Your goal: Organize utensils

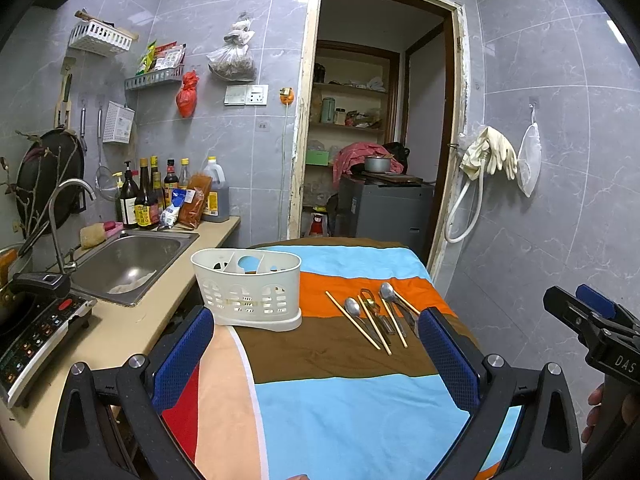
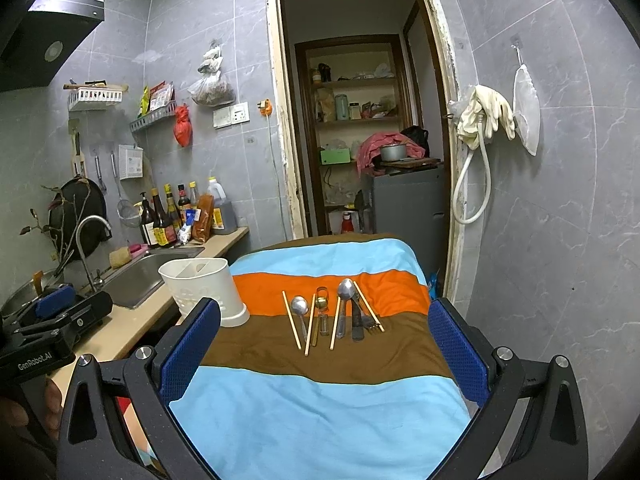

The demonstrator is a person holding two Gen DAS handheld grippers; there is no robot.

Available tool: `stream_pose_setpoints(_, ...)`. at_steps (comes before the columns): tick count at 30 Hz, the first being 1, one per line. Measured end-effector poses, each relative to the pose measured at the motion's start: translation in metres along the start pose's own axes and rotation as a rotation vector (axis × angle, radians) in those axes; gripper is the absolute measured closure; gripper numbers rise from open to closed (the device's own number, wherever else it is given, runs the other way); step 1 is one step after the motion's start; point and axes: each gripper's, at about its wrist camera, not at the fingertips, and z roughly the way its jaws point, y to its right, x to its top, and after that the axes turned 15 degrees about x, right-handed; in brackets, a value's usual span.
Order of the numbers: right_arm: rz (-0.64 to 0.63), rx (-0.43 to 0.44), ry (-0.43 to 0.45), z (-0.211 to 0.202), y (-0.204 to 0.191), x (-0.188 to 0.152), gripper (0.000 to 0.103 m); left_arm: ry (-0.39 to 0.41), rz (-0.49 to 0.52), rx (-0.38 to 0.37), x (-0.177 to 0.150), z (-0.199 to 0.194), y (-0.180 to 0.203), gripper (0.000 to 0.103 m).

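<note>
Both the left gripper (image 1: 316,356) and right gripper (image 2: 324,344) hover with jaws spread wide, empty, above the striped cloth (image 2: 320,412) (utensils (image 2: 332,316) beside the white holder (image 2: 204,290)).

A row of utensils (image 2: 334,316), spoons, chopsticks and a fork, is laid on a striped cloth (image 2: 320,408). A white holder (image 2: 204,290) is set to their left. The right gripper (image 2: 324,344) is held wide apart above the cloth.
</note>
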Motion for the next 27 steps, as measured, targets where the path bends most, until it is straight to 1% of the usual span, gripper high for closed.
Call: stream_pose_setpoints(27, 0.005, -0.003, -0.005, 0.0044, -0.002, -0.0034, 0.001, -0.003, 0.002, 0.002, -0.0018, -0.0017, 0.0062, 0.0)
